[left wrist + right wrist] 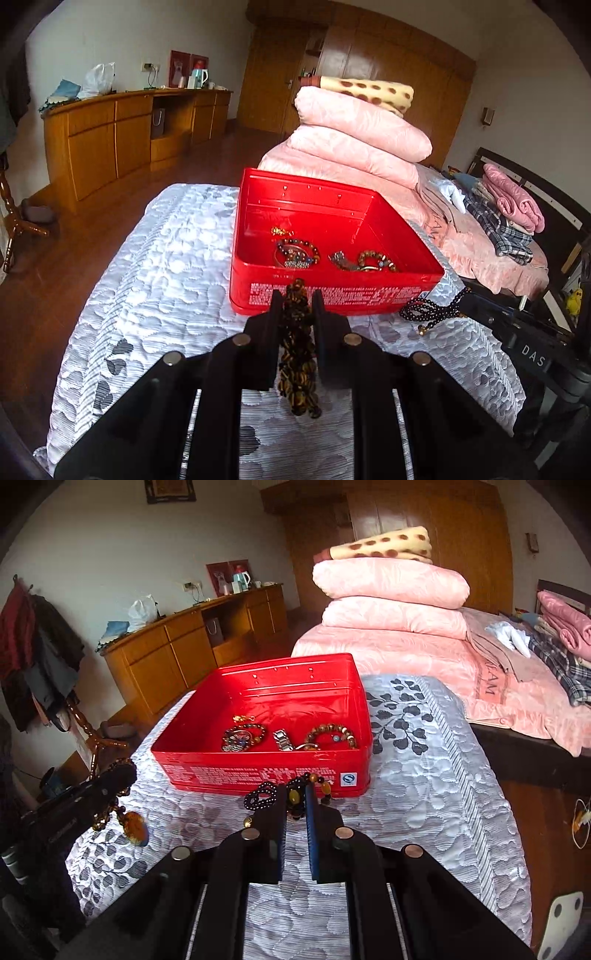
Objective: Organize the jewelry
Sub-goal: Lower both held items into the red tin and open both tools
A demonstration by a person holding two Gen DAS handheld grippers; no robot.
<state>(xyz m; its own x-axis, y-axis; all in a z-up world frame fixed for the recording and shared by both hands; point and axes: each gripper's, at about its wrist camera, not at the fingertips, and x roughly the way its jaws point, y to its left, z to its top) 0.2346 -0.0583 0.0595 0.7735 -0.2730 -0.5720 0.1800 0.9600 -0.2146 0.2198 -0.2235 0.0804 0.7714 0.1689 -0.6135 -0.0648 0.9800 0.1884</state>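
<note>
A wooden sideboard [122,129] is standing far left against the wall. Nearer, a silver-grey quilted bedspread [166,266] is covering the surface where the work is happening. The left gripper [297,295] is hovering just in front of the near wall of an open red tin [332,291], its jaws pinching a bunched string of brown tiger-eye beads [297,354], which is dangling below the fingers (an amber pendant [135,827] is swinging from it in the right wrist view). Inside the tin, several bracelets [299,253] are lying on the floor near the front wall. To the right, the right gripper [296,794] is clamping a strand of small black beads [260,797] with an amber bead, near the tin's front right corner. Folded pink quilts [354,136] are sitting stacked far right, behind the tin.
</note>
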